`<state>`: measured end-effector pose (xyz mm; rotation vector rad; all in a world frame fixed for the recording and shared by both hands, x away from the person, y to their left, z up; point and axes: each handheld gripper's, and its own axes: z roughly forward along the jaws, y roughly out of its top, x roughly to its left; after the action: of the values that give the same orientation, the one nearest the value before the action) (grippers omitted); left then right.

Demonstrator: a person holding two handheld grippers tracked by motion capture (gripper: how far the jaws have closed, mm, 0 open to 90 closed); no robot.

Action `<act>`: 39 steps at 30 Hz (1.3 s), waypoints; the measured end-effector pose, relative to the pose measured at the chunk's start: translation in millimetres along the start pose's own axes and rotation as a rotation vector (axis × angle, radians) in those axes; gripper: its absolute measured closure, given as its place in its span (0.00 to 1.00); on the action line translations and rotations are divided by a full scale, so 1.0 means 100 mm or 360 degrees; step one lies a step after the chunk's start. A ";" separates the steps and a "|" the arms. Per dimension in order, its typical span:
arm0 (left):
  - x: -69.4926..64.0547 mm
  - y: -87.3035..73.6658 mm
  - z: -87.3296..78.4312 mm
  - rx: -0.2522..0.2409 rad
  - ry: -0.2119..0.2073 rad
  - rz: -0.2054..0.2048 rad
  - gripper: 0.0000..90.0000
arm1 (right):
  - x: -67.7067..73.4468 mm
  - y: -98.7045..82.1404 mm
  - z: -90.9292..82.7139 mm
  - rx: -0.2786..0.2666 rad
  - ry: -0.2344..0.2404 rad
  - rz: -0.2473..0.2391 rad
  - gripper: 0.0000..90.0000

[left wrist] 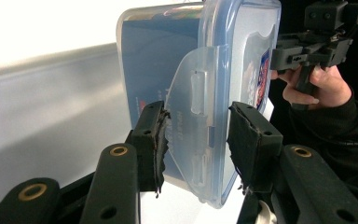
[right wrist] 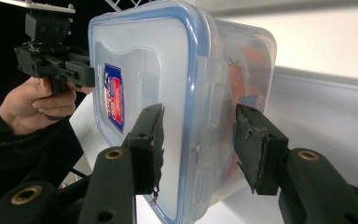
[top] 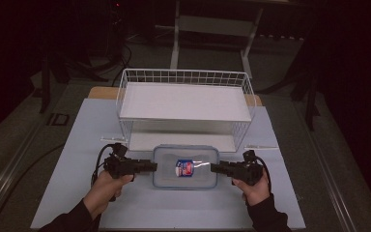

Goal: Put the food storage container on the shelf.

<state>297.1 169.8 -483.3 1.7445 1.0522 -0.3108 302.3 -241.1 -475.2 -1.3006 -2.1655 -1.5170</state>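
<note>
A clear plastic food container [top: 186, 166] with a blue-rimmed snap lid and a red and blue label hangs between my two grippers, just in front of the wire rack. My left gripper [top: 154, 167] is shut on its left end. In the left gripper view its pads [left wrist: 151, 144] press the latch flap and the lid rim of the container [left wrist: 223, 56]. My right gripper [top: 212, 168] is shut on the right end. In the right gripper view its jaws straddle the lid edge and side latch of the container [right wrist: 177, 70]. Something orange shows inside.
A white wire rack [top: 183, 101] with a solid upper shelf and an open lower level stands right behind the container. The pale tabletop [top: 87, 145] stretches to both sides. Dark floor, cables and a stand lie beyond the table.
</note>
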 end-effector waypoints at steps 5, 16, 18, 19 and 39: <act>0.04 0.09 0.04 -0.0012 0.0006 0.0026 0.63 | -0.04 0.07 0.01 -0.0029 -0.0021 -0.0019 0.59; 0.20 0.17 0.22 -0.0077 0.0043 0.0034 0.63 | -0.24 0.19 0.08 -0.0056 -0.0069 -0.0026 0.59; 0.21 0.18 0.24 -0.0088 0.0057 0.0044 0.63 | -0.27 0.21 0.09 -0.0062 -0.0066 -0.0029 0.59; 0.21 0.18 0.25 -0.0101 0.0092 0.0078 0.62 | -0.29 0.22 0.10 -0.0064 -0.0070 -0.0040 0.59; 0.28 0.25 0.49 -0.0334 0.0289 0.0210 0.58 | -0.56 0.37 0.25 -0.0219 -0.0130 -0.0202 0.57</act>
<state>345.5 140.0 -507.1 1.6644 1.0523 0.0409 370.3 -247.7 -495.4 -1.3102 -2.2687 -1.7177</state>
